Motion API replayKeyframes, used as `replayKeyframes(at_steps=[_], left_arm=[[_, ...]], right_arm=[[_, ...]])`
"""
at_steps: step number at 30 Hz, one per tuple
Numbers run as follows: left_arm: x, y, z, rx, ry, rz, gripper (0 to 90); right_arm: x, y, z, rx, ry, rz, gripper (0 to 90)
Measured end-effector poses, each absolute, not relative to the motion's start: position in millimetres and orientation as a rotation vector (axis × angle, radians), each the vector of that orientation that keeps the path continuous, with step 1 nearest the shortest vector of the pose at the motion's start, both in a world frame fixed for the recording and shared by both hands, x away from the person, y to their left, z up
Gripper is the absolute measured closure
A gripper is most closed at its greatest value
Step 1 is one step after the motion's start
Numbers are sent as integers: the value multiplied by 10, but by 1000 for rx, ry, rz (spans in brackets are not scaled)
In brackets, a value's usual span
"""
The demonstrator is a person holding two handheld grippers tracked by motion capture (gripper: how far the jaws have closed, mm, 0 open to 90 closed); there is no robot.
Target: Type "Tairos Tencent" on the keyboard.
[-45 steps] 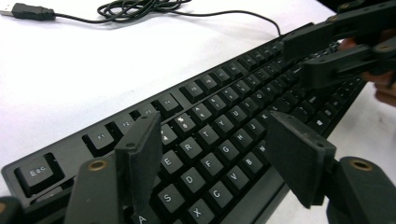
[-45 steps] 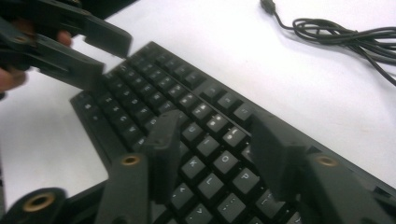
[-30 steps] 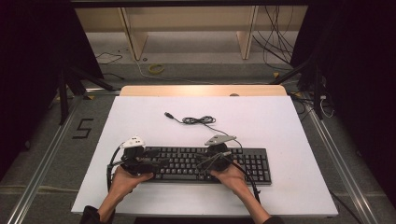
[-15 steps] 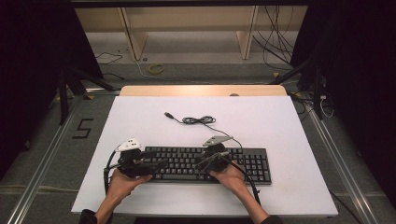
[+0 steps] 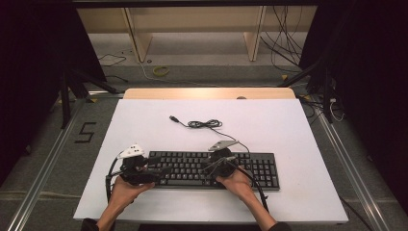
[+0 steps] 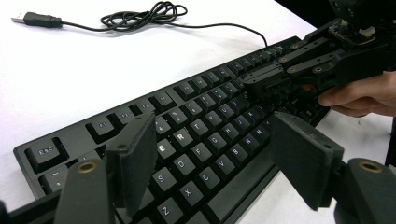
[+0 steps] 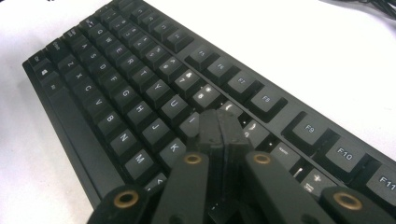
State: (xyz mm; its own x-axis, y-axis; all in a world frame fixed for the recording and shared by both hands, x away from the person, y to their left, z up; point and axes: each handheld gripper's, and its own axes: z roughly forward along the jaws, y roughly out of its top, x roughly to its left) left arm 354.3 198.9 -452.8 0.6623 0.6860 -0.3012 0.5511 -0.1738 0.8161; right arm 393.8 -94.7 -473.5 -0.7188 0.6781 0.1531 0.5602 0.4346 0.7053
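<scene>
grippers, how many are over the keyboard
2: the left gripper, jaws open, over the keyboard's left end; the right gripper, jaws shut, over its middle keys.

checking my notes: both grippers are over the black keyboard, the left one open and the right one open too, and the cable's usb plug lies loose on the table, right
Not quite: the right gripper is shut, its two jaws pressed together with nothing between them over the keyboard, as the right gripper view shows. The left gripper is open, and the cable's USB plug does lie loose on the table.

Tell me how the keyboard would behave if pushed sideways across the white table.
The keyboard looks rigid and flat, so it would probably slide as one piece, not tip. Its thin cable, loosely coiled on the table, would likely trail limply and barely resist.
</scene>
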Motion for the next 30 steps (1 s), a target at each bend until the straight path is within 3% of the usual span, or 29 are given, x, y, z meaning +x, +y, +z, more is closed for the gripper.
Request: replayKeyframes(at_steps=[22, 30], left_arm=[[3551, 2011, -4561, 1855, 993, 159, 318], [3556, 2011, -4566, 1855, 995, 161, 319]], right_arm=[[3931, -958, -4749, 1107, 2515, 1169, 900], [3917, -1029, -4661, 1119, 2474, 1250, 846]])
